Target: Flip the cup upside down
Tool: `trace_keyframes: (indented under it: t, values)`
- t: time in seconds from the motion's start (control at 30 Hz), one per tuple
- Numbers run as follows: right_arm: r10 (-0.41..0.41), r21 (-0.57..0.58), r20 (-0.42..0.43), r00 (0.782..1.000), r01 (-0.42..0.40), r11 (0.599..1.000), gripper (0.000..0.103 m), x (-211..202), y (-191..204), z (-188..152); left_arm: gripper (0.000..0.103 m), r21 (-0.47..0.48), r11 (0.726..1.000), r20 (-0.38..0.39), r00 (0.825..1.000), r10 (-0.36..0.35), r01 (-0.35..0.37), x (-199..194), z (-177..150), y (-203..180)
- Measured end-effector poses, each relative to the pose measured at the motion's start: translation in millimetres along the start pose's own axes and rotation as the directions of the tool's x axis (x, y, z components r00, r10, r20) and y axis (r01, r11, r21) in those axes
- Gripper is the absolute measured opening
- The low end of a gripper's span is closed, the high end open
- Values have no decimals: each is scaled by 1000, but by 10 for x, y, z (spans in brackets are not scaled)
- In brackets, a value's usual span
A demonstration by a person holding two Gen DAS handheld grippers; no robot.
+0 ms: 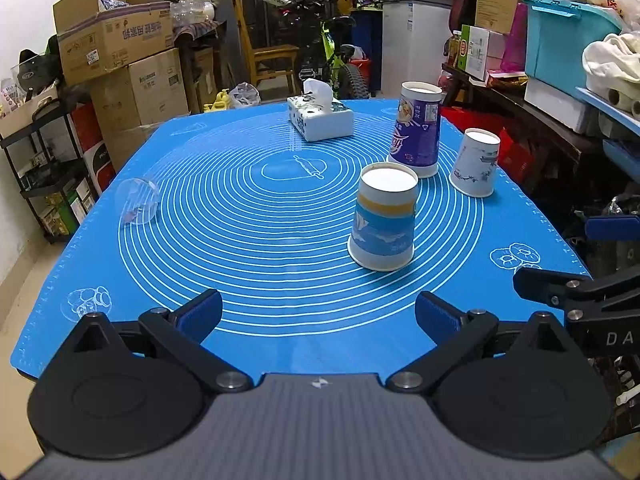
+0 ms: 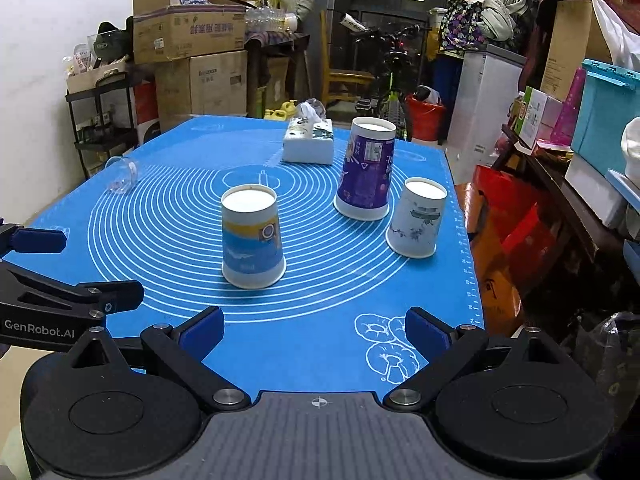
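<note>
Three paper cups stand upside down on the blue mat [image 1: 280, 248]: a blue and yellow cup [image 1: 383, 218] [image 2: 252, 238], a tall purple cup [image 1: 416, 130] [image 2: 366, 170] and a white cup with a blue print [image 1: 476, 163] [image 2: 417, 218]. A clear plastic cup [image 1: 136, 200] [image 2: 122, 174] lies on its side at the mat's left edge. My left gripper [image 1: 318, 316] is open and empty over the near edge. My right gripper [image 2: 314, 330] is open and empty, also near the front edge. Each gripper shows at the side of the other's view.
A white tissue box [image 1: 320, 116] [image 2: 309, 142] sits at the far side of the mat. Stacked cardboard boxes [image 1: 116, 36] and a black shelf stand to the left. Red boxes, a dark shelf and a blue bin [image 1: 568, 36] crowd the right side.
</note>
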State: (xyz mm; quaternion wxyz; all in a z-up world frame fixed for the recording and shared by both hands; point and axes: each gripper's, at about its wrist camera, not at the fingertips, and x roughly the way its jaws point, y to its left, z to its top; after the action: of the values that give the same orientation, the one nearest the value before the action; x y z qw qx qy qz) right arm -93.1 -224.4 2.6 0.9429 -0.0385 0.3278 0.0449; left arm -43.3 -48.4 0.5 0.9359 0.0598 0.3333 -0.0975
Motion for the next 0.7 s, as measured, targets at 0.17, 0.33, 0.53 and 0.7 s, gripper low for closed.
trace_keyframes:
  t: [0.17,0.33,0.53,0.7]
  values:
    - [-2,-5,-7,1000,2,1000,97,-5,-2,-4,101,6,1000,1,1000,0,0,-6,2,-19]
    - [-4,-12,-15,1000,3,1000,97,3,14,-5,101,-1,1000,2,1000,-2,2,-8,5,-7]
    - [-4,-15,-20,1000,4,1000,97,15,21,-11,101,-3,1000,0,1000,-4,4,-4,4,-2]
    - [-5,-15,-22,1000,5,1000,97,16,17,-14,101,-1,1000,-2,1000,-5,5,6,0,-3]
